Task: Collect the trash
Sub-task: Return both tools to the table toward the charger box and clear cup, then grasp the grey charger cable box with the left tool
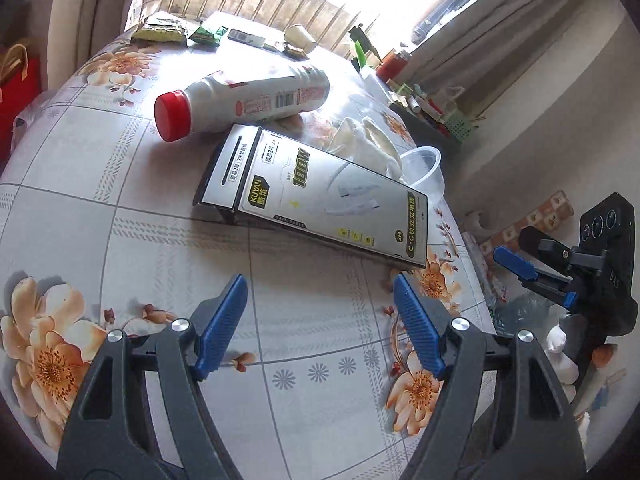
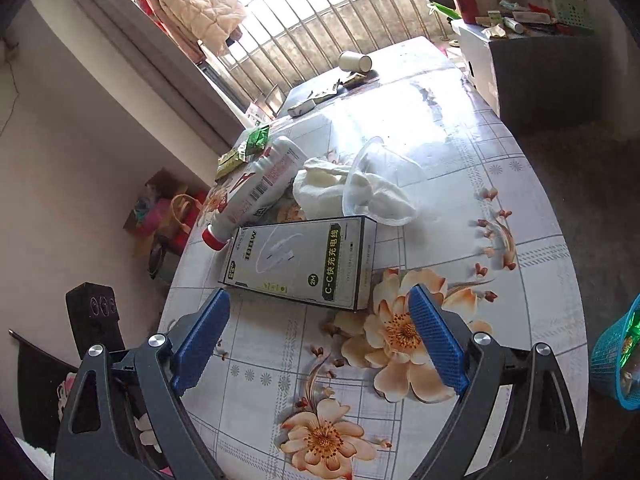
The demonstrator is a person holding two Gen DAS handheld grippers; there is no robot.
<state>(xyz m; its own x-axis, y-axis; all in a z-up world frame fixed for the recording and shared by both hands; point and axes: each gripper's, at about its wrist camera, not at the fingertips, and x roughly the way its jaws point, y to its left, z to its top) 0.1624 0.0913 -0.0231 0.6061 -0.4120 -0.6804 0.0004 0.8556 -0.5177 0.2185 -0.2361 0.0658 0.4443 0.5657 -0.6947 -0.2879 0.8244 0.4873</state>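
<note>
A flowered table is seen under both tools. Ahead of the left gripper, spread wide and empty, a cable box lies, then a bottle. The right gripper is spread too, holding nothing

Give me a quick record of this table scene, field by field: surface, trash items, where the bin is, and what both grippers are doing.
surface: floral tablecloth
nearest item: cable box, lying flat
bottle: white bottle with red cap, on its side behind the box
other trash: crumpled tissue; clear plastic cup tipped over; paper cup at far end
bin: blue basket, off the table edge
left gripper: open, empty
right gripper: open, empty
</note>
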